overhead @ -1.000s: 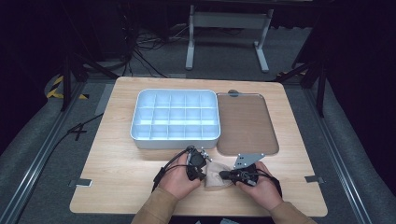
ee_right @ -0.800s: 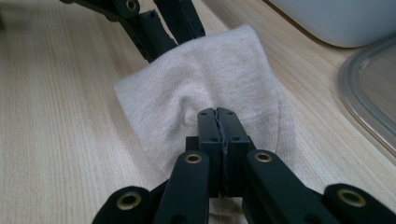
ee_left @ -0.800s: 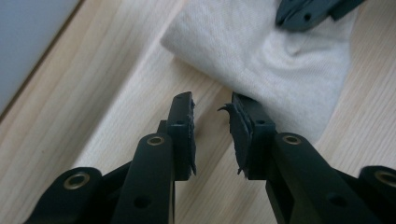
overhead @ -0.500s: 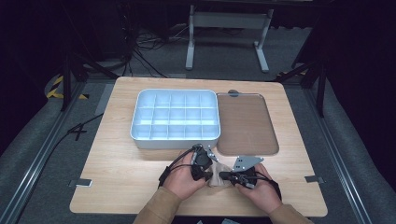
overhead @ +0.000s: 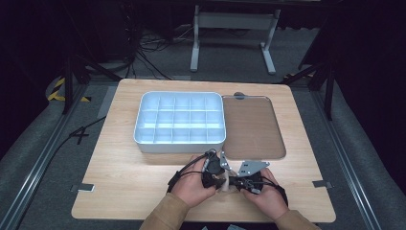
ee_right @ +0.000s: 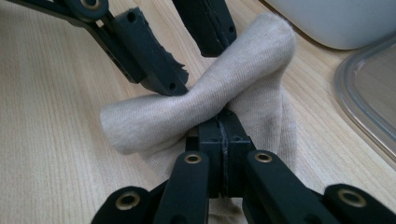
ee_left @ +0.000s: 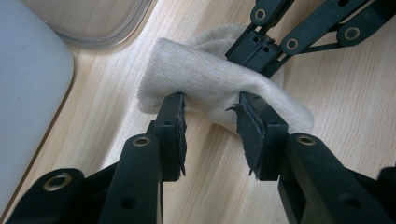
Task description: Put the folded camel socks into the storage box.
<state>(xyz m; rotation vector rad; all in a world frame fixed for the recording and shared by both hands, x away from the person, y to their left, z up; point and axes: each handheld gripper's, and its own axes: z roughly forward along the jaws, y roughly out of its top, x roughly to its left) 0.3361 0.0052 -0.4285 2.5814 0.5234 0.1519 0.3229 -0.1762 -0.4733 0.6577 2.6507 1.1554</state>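
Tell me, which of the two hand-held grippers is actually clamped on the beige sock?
The right hand-held gripper: its jaws are shut tight on the sock. The left hand-held gripper has just been opening, its jaws standing apart around the roll.

Cloth (ee_left: 219, 88): beige, fine ribbed knit, no print. Gripper jaws: matte black with brass-coloured rivets, seen on the left gripper (ee_left: 210, 116) and right gripper (ee_right: 223, 126). Plate (overhead: 252, 167) on the right gripper: grey. Table (overhead: 119, 182): light wood with straight grain. Tray (overhead: 179, 120): pale blue-white with a grid of compartments. Lid (overhead: 252, 127): clear, brownish. Sleeves (overhead: 165, 218): tan. Floor (overhead: 38, 143): dark grey.
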